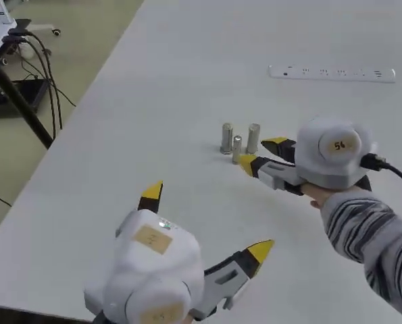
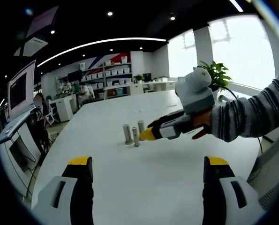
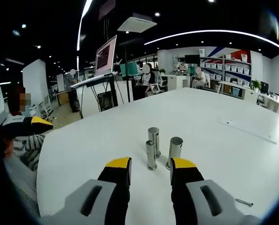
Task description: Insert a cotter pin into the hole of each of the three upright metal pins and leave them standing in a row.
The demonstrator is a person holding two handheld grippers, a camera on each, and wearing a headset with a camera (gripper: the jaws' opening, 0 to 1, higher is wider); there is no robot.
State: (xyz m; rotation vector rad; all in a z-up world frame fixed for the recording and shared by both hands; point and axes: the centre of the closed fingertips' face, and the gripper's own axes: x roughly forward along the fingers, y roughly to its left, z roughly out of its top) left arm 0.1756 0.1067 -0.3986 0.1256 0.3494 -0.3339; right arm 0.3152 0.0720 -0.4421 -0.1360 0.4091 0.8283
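Head view shows three metal pins standing upright in a tight cluster on the white table, a shorter one between two taller ones. The right gripper sits just beside the cluster, with its yellow-tipped jaws a little apart and holding nothing. From the right gripper view, the shorter pin stands just ahead of the gap between those jaws. The left gripper hovers well apart from the pins, with its jaws spread wide and empty. A power strip lies farther across the table. A small metal piece, too small to identify, lies on the tabletop.
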